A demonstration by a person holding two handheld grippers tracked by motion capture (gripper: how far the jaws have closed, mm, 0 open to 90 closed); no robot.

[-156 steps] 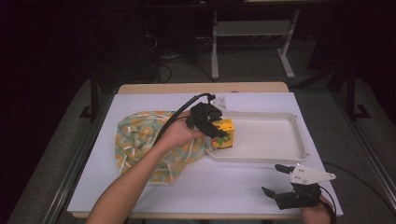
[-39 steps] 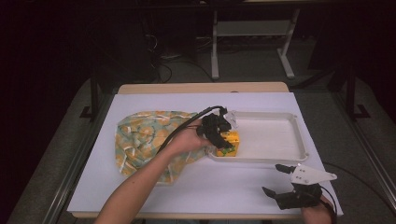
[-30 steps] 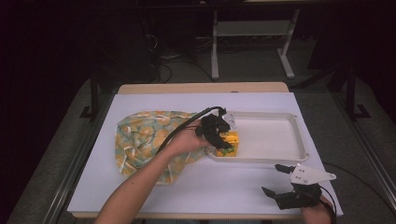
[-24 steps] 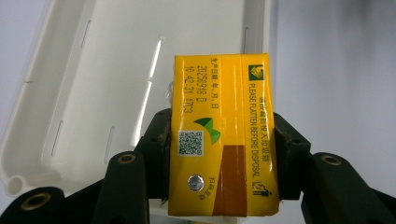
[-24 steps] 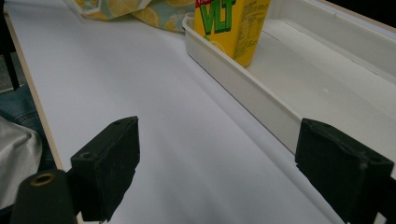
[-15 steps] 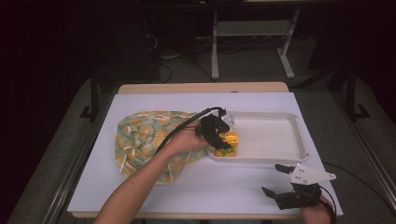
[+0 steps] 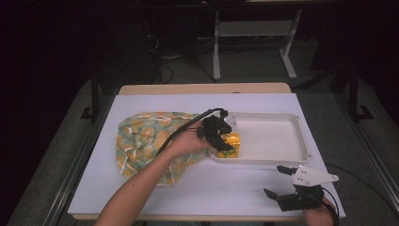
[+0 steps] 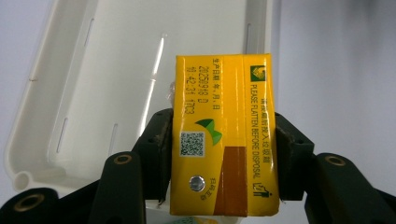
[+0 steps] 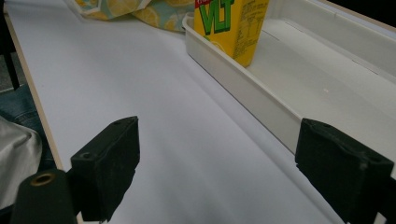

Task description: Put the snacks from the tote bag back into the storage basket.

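So, your left gripper [image 8: 223, 140] had yellow drink carton [image 8: 223, 135] clamped between both jaws, pads pressed on its two narrow sides. Carton: yellow box, brown panel, QR code, silver straw-hole seal, green leaf logo, printed date. It stood upright at 9 o'clock end of white tray [image 7: 282, 157], just beside lemon-print bag [image 7: 146, 141]. Your right gripper [image 7: 288, 186] rested at table's 5 o'clock corner, jaws spread wide, holding nothing, well apart from carton.
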